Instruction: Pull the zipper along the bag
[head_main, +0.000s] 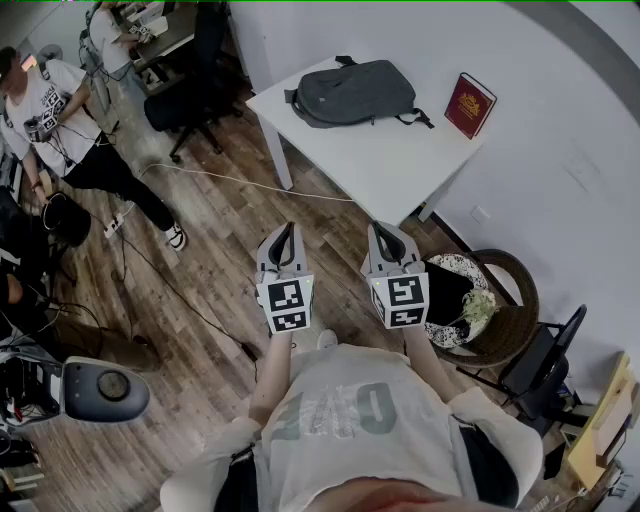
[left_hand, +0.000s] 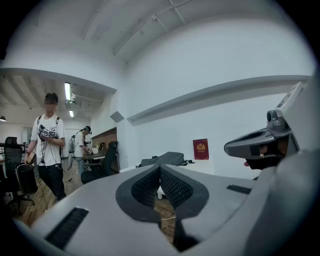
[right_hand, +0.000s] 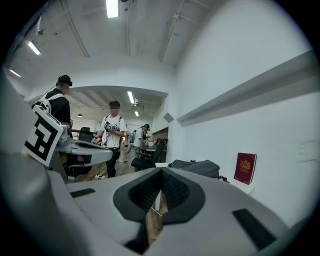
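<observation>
Grey fabric backpack (head_main: 355, 92) lies flat on the white table (head_main: 400, 165), upper middle of the head view, long axis running left-right. Left gripper (head_main: 284, 230) and right gripper (head_main: 384, 228) hang well below it, jaws pressed together on nothing. The right one looks a bit nearer.

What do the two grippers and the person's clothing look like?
Both the left gripper and the right gripper have light grey plastic bodies tapering to a point, lined with dark ribbed pads. Each carries a cube with black-and-white square markers. The person wears a pale short-sleeved T-shirt with grey lettering.
</observation>
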